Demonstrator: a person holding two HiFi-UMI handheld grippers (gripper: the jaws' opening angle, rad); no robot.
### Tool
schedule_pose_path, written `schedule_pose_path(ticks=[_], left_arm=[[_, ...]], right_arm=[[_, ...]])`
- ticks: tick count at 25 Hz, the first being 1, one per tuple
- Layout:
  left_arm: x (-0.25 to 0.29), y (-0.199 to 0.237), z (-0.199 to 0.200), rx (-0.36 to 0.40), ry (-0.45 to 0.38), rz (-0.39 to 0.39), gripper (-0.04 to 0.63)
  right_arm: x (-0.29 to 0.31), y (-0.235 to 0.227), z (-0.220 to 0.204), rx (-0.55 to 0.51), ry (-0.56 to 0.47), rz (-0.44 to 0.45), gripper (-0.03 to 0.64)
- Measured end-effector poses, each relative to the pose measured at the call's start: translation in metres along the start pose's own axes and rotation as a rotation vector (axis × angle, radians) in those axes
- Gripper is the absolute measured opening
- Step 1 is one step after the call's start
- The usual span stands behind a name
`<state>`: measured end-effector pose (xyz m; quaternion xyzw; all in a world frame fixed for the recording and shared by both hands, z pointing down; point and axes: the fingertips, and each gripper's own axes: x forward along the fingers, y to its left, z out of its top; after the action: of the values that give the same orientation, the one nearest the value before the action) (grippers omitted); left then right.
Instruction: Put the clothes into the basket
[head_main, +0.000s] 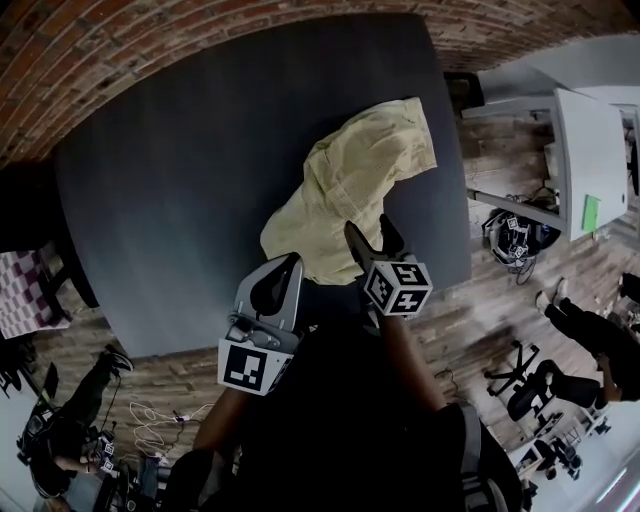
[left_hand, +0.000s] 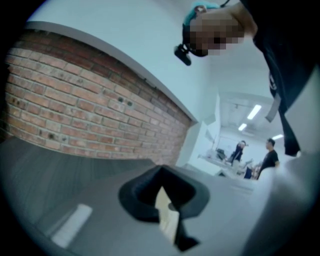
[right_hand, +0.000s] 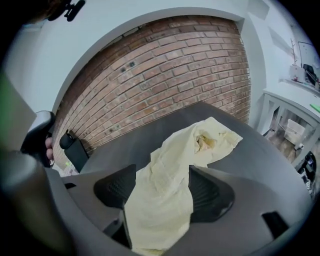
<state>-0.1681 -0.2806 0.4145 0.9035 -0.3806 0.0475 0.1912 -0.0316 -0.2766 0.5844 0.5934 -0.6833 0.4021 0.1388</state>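
On the dark table (head_main: 150, 200) lies a crumpled pale-yellow garment (head_main: 350, 180), straddled by the open right gripper (head_main: 368, 232), left gripper (head_main: 285, 272) closed.

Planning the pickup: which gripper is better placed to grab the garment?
Right. The right gripper has open jaws with the yellow garment between them; the left gripper sits at its edge, jaws together.

Right gripper (head_main: 368, 227) wide; left gripper (head_main: 287, 268) closed

head view high, steeply down on table (head_main: 180, 200); gripper views low, close, facing brick wall (right_hand: 165, 70); head, right share yellow cloth (head_main: 350, 180).
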Motion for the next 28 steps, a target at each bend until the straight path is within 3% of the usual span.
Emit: schedule_pose_path(ticks=[6, 14, 23, 28], left_arm=[[0.001, 0.014, -0.008, -0.003, 0.022, 0.012, 0.006], [0.01, 0.03, -0.013, -0.042, 0.042, 0.032, 0.006], [0.014, 0.044, -0.021, -0.08, 0.063, 0.051, 0.006], [0.016, 0.044, -0.015, -0.092, 0.018, 0.04, 0.006]], right_arm=[[0.026, -0.03, 0.001, 0.066, 0.021, -0.065, 0.305], [0.061, -0.037, -0.014, 0.022, 0.1, -0.098, 0.328], [0.098, -0.041, -0.045, -0.109, 0.239, -0.142, 0.331], [0.103, -0.04, -0.044, -0.225, 0.224, -0.156, 0.33]])
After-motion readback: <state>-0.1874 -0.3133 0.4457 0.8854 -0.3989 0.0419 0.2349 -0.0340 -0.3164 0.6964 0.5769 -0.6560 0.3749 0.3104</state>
